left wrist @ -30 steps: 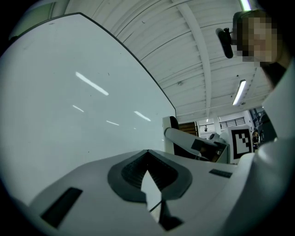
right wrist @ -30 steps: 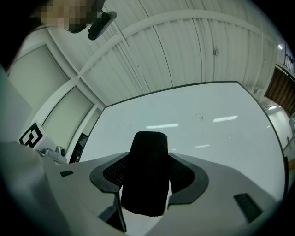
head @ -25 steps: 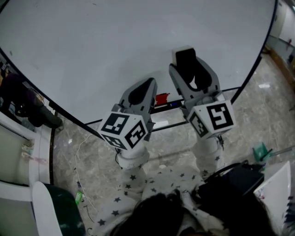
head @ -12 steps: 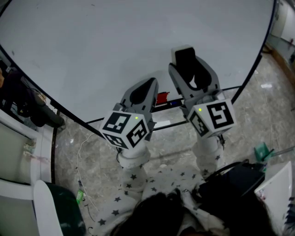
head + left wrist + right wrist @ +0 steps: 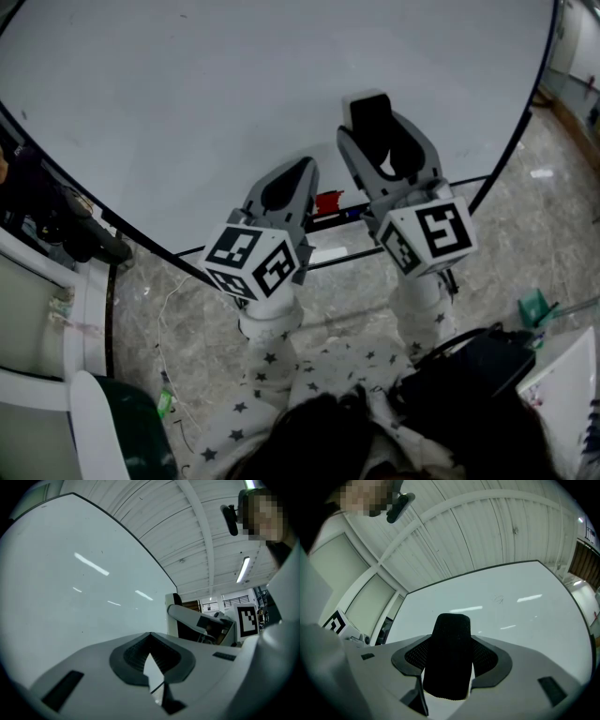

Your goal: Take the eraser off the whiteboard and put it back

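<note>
The black-felt eraser (image 5: pixel 373 120) with a white back sits upright between the jaws of my right gripper (image 5: pixel 377 127), which is shut on it close in front of the whiteboard (image 5: pixel 206 84). In the right gripper view the eraser (image 5: pixel 449 639) fills the gap of the right gripper (image 5: pixel 450 667), and the whiteboard (image 5: pixel 515 606) lies behind it. My left gripper (image 5: pixel 302 171) is shut and holds nothing, lower and to the left. Its pads meet in the left gripper view (image 5: pixel 151 639), facing the whiteboard (image 5: pixel 61 588).
A marker ledge (image 5: pixel 375 202) under the board carries a red item (image 5: pixel 328 201). A stand bar (image 5: pixel 356 253) runs below it. A dark bag (image 5: pixel 469 375) lies at the lower right, a green object (image 5: pixel 532 307) on the marble floor, and a person (image 5: pixel 47 206) at the left edge.
</note>
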`<state>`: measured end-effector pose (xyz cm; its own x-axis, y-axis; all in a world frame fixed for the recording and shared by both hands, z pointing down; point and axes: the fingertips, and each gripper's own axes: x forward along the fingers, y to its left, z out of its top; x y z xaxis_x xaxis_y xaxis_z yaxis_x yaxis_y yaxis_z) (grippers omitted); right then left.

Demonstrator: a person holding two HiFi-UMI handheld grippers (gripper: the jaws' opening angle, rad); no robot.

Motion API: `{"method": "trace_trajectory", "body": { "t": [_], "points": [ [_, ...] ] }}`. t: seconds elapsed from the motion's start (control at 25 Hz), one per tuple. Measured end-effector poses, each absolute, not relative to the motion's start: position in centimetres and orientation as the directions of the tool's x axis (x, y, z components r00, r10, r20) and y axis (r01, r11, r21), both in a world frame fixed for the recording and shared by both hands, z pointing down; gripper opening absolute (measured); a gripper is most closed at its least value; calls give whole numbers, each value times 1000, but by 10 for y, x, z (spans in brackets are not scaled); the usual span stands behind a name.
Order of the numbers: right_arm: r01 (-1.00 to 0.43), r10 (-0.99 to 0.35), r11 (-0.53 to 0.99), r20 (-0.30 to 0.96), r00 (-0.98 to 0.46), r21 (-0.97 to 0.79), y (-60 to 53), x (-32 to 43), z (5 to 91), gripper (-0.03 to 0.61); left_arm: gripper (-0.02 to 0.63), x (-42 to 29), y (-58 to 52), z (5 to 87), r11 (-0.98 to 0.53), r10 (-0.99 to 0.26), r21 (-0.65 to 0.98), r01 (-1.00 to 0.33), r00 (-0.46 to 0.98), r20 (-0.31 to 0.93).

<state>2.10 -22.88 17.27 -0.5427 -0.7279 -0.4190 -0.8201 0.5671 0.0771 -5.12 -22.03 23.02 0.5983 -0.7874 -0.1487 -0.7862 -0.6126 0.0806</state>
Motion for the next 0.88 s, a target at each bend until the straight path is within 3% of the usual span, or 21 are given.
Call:
{"method": "trace_trajectory", "body": {
  "t": [0.88],
  "points": [
    [-850, -729, 499, -450, -517, 168, -317, -32, 150, 258, 2, -81, -294, 223, -638, -768, 76, -766, 626, -137]
  ]
}}
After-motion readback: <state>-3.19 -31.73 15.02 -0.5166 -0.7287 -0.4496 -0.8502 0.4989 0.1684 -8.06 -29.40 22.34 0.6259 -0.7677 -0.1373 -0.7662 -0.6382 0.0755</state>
